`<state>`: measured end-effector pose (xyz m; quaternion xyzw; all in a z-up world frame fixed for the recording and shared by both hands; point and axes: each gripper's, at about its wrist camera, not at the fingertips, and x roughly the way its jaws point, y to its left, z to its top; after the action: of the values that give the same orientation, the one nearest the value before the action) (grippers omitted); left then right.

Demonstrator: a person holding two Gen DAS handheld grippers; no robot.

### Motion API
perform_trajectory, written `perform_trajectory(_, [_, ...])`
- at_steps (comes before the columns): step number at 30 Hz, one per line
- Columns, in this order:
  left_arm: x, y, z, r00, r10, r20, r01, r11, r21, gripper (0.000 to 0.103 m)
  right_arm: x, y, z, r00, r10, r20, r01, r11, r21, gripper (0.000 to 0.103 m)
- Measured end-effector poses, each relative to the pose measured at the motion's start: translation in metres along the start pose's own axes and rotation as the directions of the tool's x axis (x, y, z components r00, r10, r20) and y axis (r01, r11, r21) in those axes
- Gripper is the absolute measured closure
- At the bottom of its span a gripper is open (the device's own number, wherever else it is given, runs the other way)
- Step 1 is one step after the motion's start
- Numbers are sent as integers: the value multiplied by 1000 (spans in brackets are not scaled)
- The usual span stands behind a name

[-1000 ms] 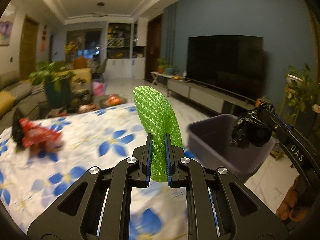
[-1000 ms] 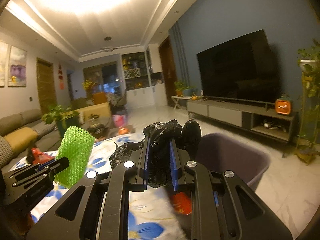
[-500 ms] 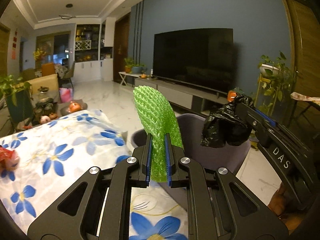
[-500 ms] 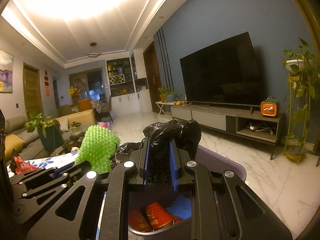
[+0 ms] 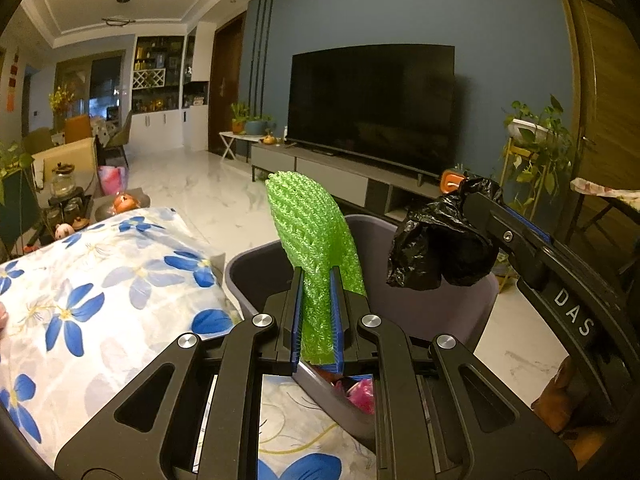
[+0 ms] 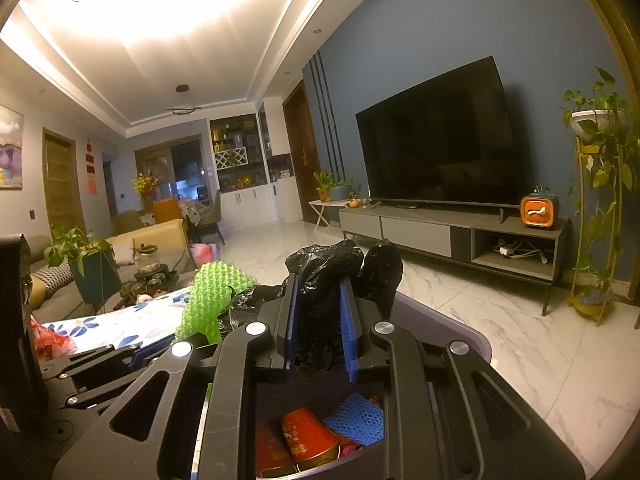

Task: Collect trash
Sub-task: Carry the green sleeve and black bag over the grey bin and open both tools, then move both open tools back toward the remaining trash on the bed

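My left gripper (image 5: 317, 280) is shut on a green foam net (image 5: 310, 232) that stands up between its fingers, over the near rim of the purple bin (image 5: 424, 312). My right gripper (image 6: 320, 292) is shut on a crumpled black plastic bag (image 6: 332, 268) and holds it above the same bin (image 6: 460, 328). The right gripper and its bag (image 5: 436, 252) also show at the right of the left wrist view. The green net (image 6: 212, 300) also shows at the left of the right wrist view. Red packets (image 6: 308, 436) and a blue foam net (image 6: 356, 416) lie in the bin.
A table with a white cloth with blue flowers (image 5: 92, 280) lies left of the bin. A red wrapper (image 6: 48, 340) lies on it. A TV (image 5: 372, 108) on a low cabinet, plant stands (image 6: 600, 200) and a marble floor (image 6: 480, 300) lie beyond.
Both grippers have swung right from over the flowered table to over the bin, each still holding its item. The bin's contents have come into the right wrist view.
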<state>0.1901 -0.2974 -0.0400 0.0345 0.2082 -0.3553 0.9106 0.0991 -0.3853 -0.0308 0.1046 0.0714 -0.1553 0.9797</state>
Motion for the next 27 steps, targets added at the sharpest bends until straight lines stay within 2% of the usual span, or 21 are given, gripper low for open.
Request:
perform_trajectory(6, [9, 7, 0, 1000, -15, -11, 15, 1000, -16, 91, 6, -3, 1, 1000, 0, -8, 0, 1000, 14, 80])
perform_trajectory(10, [13, 8, -1, 1000, -24, -17, 24, 1000, -17, 90, 9, -3, 3, 1000, 4, -10, -4, 1000, 22, 70])
perform_trajectory(12, [15, 7, -2, 1000, -19, -23, 18, 1000, -5, 86, 10, -5, 2, 1000, 5, -12, -5, 1000, 27, 69])
perform_trajectory(15, [16, 9, -4, 1000, -11, -28, 11, 1000, -9, 75, 9, -6, 3, 1000, 1, -13, 0, 999, 32, 68])
perform_trajectory(16, [16, 9, -5, 1000, -9, -28, 8, 1000, -13, 67, 7, -6, 2, 1000, -2, -10, 2, 999, 34, 68])
perform_trajectory(21, [9, 15, -7, 1000, 7, -11, -7, 999, -43, 50, 2, -4, 3, 1000, -8, -4, 8, 999, 31, 63])
perform_trajectory(23, [1, 18, -9, 1000, 25, 5, -24, 998, -56, 41, -1, -2, 3, 1000, -7, -1, 7, 1000, 27, 62])
perform_trajectory(27, [-17, 26, -14, 996, 87, 22, -85, 994, -68, 31, -4, 0, 2, 1000, -7, 0, 7, 1000, 25, 54])
